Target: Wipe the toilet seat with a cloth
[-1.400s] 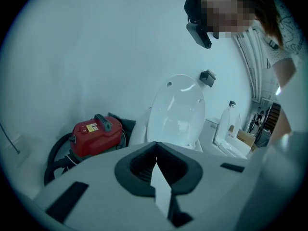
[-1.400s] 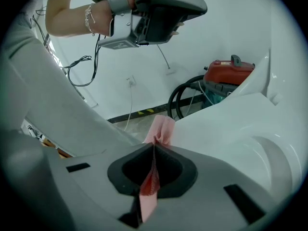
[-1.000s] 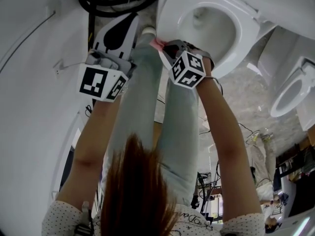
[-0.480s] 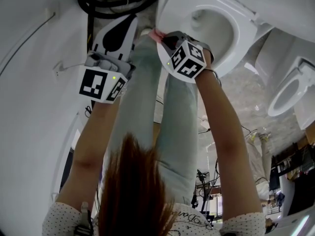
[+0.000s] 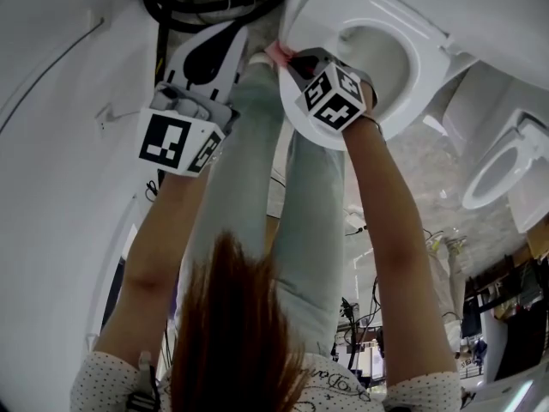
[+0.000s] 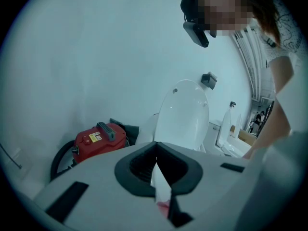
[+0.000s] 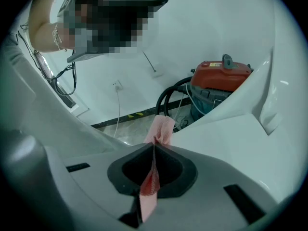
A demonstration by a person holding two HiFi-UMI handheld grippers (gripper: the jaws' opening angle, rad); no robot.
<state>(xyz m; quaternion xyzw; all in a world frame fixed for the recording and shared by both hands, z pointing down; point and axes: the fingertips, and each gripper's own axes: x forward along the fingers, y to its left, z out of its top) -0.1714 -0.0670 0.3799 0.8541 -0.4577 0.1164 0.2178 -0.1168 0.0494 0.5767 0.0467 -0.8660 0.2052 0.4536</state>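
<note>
Sliding further along the toilet seat (image 5: 410,93), my right tongs (image 7: 154,146) clamp one pink cloth (image 7: 161,128). My left tongs (image 6: 156,160) hang closed beside them. One second toilet (image 5: 502,166) stands nearby.

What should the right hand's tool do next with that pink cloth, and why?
Probably slide the cloth along the toilet seat. The right gripper is shut on it, and its free end sticks out past the jaws at the seat's edge, so a short sweep would likely wipe the rim.
</note>
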